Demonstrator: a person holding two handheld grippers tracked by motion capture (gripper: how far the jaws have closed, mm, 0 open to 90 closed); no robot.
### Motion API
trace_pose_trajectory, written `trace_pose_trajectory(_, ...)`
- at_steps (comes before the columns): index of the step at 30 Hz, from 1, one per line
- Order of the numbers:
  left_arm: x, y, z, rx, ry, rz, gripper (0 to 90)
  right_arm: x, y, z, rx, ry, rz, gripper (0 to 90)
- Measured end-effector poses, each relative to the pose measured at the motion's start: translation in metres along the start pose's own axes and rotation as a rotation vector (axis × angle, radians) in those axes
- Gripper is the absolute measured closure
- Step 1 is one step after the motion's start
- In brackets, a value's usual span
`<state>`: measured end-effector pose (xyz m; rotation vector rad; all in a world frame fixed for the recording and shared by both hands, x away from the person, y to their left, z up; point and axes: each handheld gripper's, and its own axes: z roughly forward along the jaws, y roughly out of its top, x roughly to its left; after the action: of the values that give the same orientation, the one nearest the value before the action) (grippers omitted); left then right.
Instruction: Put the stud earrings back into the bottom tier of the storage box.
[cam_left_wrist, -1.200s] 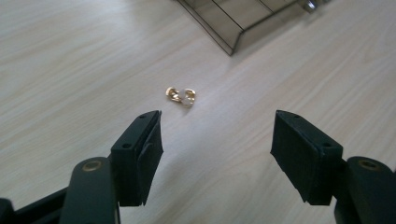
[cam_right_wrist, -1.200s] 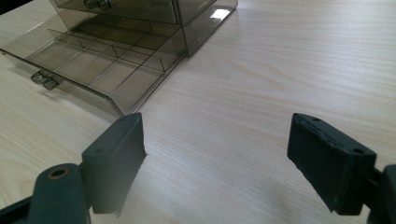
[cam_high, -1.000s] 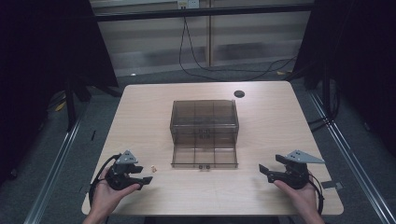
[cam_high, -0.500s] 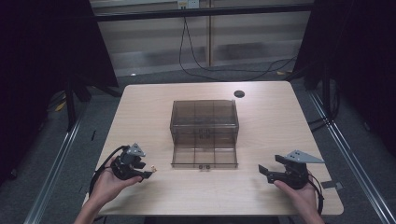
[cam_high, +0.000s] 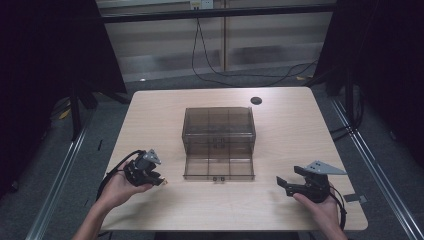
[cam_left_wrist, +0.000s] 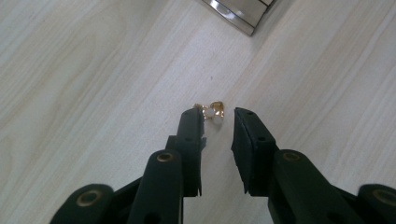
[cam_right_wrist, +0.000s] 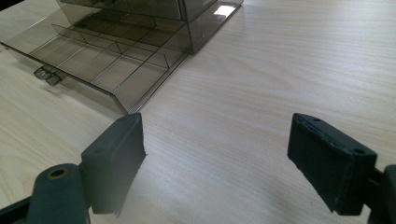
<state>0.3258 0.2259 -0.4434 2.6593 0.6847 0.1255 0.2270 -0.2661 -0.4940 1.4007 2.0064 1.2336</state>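
wooden table (cam_left_wrist: 93, 70), earring (cam_left_wrist: 214, 111) at left gripper (cam_left_wrist: 218, 122) tips

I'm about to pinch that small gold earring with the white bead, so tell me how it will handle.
The earring looks tiny and probably very light. Its rounded bead and shiny metal may slip from the left gripper, whose wide pads have just been closing around it. It could skid across the smooth table.

The left tool (cam_left_wrist: 217, 128) points down at the surface (cam_high: 280, 210), with the earring (cam_left_wrist: 212, 111) lying on it between the tips, against the left-hand one. The drawer organizer (cam_high: 219, 131) stands ahead and to its right, its open drawer (cam_high: 219, 167) nearest. The right tool (cam_high: 286, 184) sits beyond the drawer, well apart.
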Motion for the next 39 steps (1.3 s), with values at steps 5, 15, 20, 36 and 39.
trace_pose_trajectory(5,0.005,0.007,0.004,0.047,-0.008,0.031,76.7,0.0,0.0,0.0,-0.001,-0.002,0.005,18.4)
trace_pose_trajectory(15,0.012,0.016,0.016,0.104,-0.031,0.07,78.6,0.0,0.0,0.0,0.0,-0.001,-0.001,18.2)
trace_pose_trajectory(20,0.011,0.017,0.021,0.119,-0.036,0.091,78.6,0.0,0.0,0.0,0.005,0.0,0.001,18.0)
trace_pose_trajectory(36,0.011,0.021,0.031,0.173,-0.067,0.097,80.4,0.001,0.0,0.0,0.007,0.001,0.003,17.9)
trace_pose_trajectory(39,0.012,0.021,0.033,0.176,-0.068,0.098,81.2,0.001,0.0,0.0,0.007,0.001,0.002,17.9)
